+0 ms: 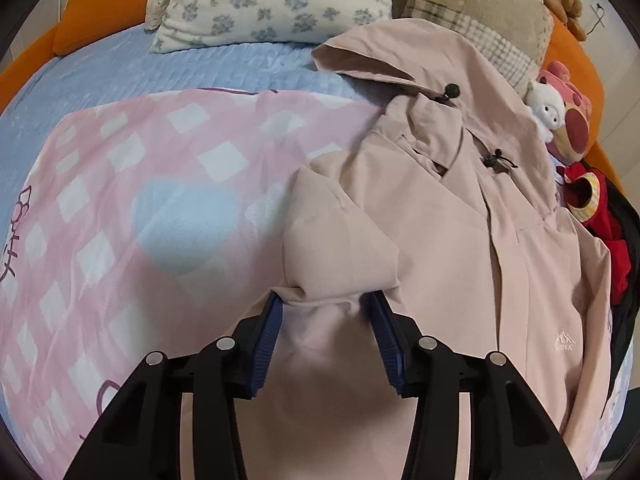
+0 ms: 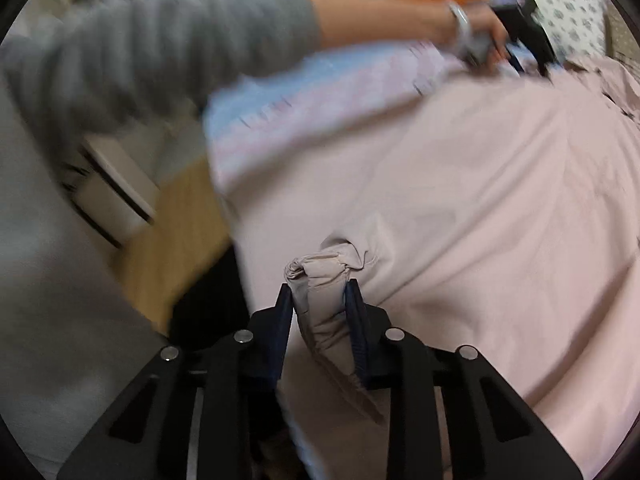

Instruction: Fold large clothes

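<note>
Folding a side of the beige jacket (image 1: 472, 216) spread on the bed (image 1: 120, 80) looks underway, left gripper (image 1: 326, 300) pinching its sleeve, right gripper (image 2: 318, 286) clamping bunched hem; next, likely carry both inward together.

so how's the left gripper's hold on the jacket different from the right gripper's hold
The left gripper stands wider, with a broad bunch of the jacket between its fingers; the right gripper is pinched narrow on a tightly rolled wad of it. The left gripper sits up by the sleeve, with the hood in sight; the right gripper has plain fabric ahead, so its spot on the jacket is unclear. Both have black frames and blue pads and clamp the same pink jacket.
</note>
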{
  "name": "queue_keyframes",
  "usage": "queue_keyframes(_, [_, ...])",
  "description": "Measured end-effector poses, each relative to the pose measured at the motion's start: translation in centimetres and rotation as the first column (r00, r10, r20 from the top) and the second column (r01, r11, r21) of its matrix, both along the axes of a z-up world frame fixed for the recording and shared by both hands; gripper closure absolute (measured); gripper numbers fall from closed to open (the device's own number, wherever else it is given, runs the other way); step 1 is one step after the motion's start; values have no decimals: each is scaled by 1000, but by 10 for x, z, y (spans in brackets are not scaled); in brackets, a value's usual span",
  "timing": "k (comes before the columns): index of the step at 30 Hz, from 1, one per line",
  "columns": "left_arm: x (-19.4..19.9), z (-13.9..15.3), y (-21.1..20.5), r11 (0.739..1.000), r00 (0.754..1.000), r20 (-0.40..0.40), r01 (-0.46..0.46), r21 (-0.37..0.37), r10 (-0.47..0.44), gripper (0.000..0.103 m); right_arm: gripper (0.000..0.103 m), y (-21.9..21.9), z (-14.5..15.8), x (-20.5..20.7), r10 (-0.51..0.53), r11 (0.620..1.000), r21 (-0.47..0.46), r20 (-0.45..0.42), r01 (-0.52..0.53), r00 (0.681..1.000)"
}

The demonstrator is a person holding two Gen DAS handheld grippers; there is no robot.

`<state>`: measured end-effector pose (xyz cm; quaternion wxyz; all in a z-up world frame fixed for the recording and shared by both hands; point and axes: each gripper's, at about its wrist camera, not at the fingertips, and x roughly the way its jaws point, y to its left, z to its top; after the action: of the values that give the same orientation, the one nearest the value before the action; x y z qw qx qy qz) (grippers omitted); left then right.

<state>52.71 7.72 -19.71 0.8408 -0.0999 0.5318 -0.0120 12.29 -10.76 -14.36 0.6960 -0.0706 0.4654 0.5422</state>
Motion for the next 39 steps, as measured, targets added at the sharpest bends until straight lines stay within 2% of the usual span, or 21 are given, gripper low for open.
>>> queue_keyframes(2, [3, 2, 2, 1000, 1000, 8, -6, 24, 5, 54, 76, -1, 6, -6, 14, 999, 34, -8, -14, 1000])
queue_keyframes(5, [7, -3, 6, 999, 1000, -7, -19, 38, 19, 53, 76, 6, -22, -3, 0, 998, -63, -15, -1, 1000])
queue_keyframes(8, [-1, 2, 9, 1000, 1000, 10, -7, 22, 6, 53, 60, 1, -36, -8, -1, 991, -131, -18, -1, 1000])
queue_keyframes(10, [-13, 13, 16, 1000, 999, 37, 18, 4, -18, 53, 47, 1, -28, -13, 13, 992, -125, 8, -12, 1000])
queue_keyframes(13, [-39, 33, 31, 999, 997, 69, 36, 6, -37, 51, 40, -12, -7, -13, 14, 997, -81, 18, -12, 1000])
queue_keyframes(15, [-62, 46, 44, 999, 995, 85, 44, 1, -44, 48, 37, -23, 9, -7, -28, 998, -46, 37, 30, 999])
queue_keyframes(17, [-89, 57, 62, 999, 994, 100, 44, 1, -43, 40, 31, -21, 26, -4, -60, 998, -21, 80, 62, 995])
queue_keyframes(19, [-122, 65, 85, 999, 994, 103, 32, -14, -30, 38, 25, -4, 39, -4, -87, 996, 10, 141, 86, 986])
queue_keyframes(21, [-151, 67, 108, 999, 996, 93, 9, -39, -5, 35, 25, 28, 39, -8, -105, 994, 25, 178, 102, 978])
queue_keyframes(24, [-190, 62, 138, 998, 997, 67, -34, -49, 37, 33, 25, 87, 20, -12, -127, 992, 33, 200, 123, 972])
queue_keyframes(28, [-226, 48, 175, 995, 995, 42, -90, -48, 92, 33, 27, 160, -13, -26, -114, 993, 40, 114, 110, 987])
queue_keyframes(31, [-243, 37, 195, 991, 992, 28, -119, -65, 121, 33, 27, 196, -35, -45, -136, 991, 1, 113, 137, 984])
queue_keyframes(33, [-253, 29, 205, 988, 991, 18, -132, -75, 134, 33, 27, 217, -51, -61, -144, 986, -52, 191, 157, 971])
queue_keyframes(35, [-259, 24, 210, 987, 991, 17, -135, -85, 136, 33, 27, 229, -65, -78, -123, 981, -106, 307, 162, 944])
queue_keyframes(39, [-264, 13, 213, 984, 990, 19, -138, -108, 141, 33, 33, 239, -89, -90, -84, 961, -203, 443, 191, 893])
